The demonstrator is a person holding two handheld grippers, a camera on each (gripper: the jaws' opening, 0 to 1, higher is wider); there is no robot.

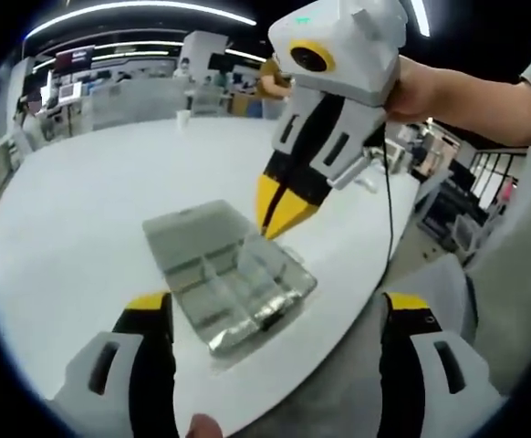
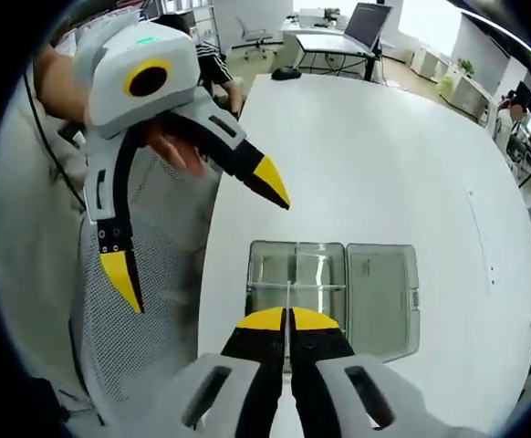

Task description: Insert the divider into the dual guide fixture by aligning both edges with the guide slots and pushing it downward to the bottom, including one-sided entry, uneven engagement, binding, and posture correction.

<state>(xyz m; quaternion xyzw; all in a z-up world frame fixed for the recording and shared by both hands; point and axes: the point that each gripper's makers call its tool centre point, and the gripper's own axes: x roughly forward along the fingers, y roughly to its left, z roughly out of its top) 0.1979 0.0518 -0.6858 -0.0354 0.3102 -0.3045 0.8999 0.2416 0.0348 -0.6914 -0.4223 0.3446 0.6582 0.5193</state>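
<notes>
A clear plastic box, the guide fixture (image 2: pixel 316 274), lies on the white table (image 2: pixel 366 146) with its lid (image 2: pixel 381 297) folded open to one side. My right gripper (image 2: pixel 288 319) is shut on a thin clear divider (image 2: pixel 288 297), seen edge-on and standing over the box's middle. In the left gripper view the right gripper (image 1: pixel 279 212) comes down from above, its yellow tips just over the fixture (image 1: pixel 224 274). My left gripper (image 1: pixel 277 310) is wide open near the table's edge and holds nothing. It hangs apart, beside the box (image 2: pixel 199 235).
The table's curved edge (image 1: pixel 338 319) runs close to the fixture, with the person's grey clothing (image 2: pixel 147 365) just beyond it. A cable (image 1: pixel 389 192) hangs from the right gripper. Office desks and screens (image 2: pixel 338 36) stand far behind.
</notes>
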